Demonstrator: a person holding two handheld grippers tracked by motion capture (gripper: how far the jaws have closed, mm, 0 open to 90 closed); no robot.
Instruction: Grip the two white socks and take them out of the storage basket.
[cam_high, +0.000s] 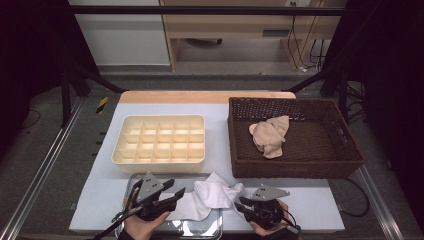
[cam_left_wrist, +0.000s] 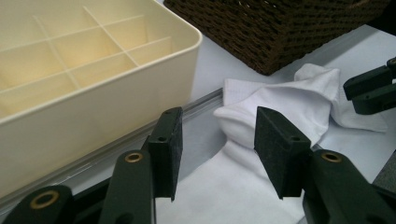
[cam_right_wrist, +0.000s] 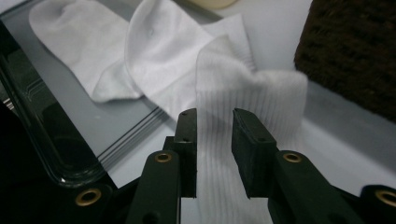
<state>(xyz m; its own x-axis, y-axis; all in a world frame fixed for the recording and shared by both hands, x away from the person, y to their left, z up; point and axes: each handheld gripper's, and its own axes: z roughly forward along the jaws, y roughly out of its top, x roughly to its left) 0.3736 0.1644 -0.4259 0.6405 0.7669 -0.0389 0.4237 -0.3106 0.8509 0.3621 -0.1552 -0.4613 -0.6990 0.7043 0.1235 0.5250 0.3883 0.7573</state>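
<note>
A white sock (cam_high: 210, 196) lies bunched across the right edge of a shiny metal tray (cam_high: 200, 231) at the table's front. My left gripper (cam_high: 174, 189) hovers over the sock's flat end on the tray. In the left gripper view its jaws (cam_left_wrist: 217, 140) stand apart, and the sock (cam_left_wrist: 280, 100) lies past and below them, untouched. My right gripper (cam_high: 241, 202) sits at the sock's ribbed end on the white mat. In the right gripper view its jaws (cam_right_wrist: 215, 135) straddle the ribbed cuff (cam_right_wrist: 224, 93) with a gap, and the pads do not press on it.
A cream compartment box (cam_high: 160, 140) stands just behind the tray. A dark wicker basket (cam_high: 295, 170) at the right holds a beige cloth (cam_high: 270, 136). The person's hands hold both grippers at the table's front edge.
</note>
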